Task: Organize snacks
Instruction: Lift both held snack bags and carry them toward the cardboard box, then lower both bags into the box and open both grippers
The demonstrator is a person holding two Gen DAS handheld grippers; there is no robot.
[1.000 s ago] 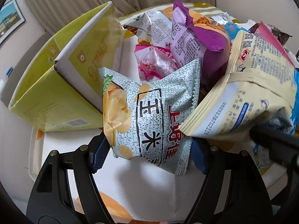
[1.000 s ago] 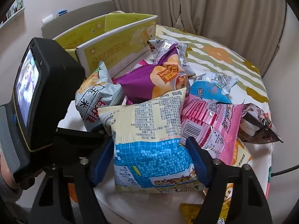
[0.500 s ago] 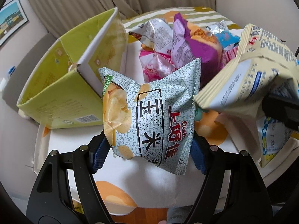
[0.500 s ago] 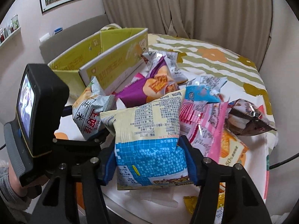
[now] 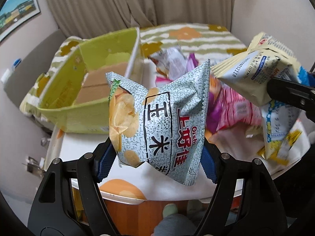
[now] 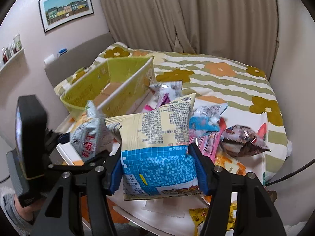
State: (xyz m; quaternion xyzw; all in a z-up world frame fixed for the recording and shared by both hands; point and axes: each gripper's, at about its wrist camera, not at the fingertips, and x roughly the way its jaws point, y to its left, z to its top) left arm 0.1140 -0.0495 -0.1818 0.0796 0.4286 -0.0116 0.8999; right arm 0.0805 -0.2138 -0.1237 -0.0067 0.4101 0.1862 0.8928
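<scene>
Over table [image 5: 82,149]: L gripper [image 5: 157,157] clamps chip bag [image 5: 157,122], R gripper [image 6: 158,172] cream-blue bag [image 6: 157,153]

Beige curtain [image 6: 206,17] ahead; framed picture [image 6: 67,7] on pinkish wall [image 6: 27,45] upper left; wall shelf [image 6: 11,59] far left.

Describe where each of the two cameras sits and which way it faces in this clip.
Left wrist: on the left gripper, angled down along its fingers at the grey chip bag they hold; beyond, green box, snack pile. A grey foot shows below.
Right wrist: on the right gripper, angled down at the cream-and-blue bag it holds. A grey sleeve shows at lower left.
Shared: both bags, green box, floral cloth, curtain.
</scene>
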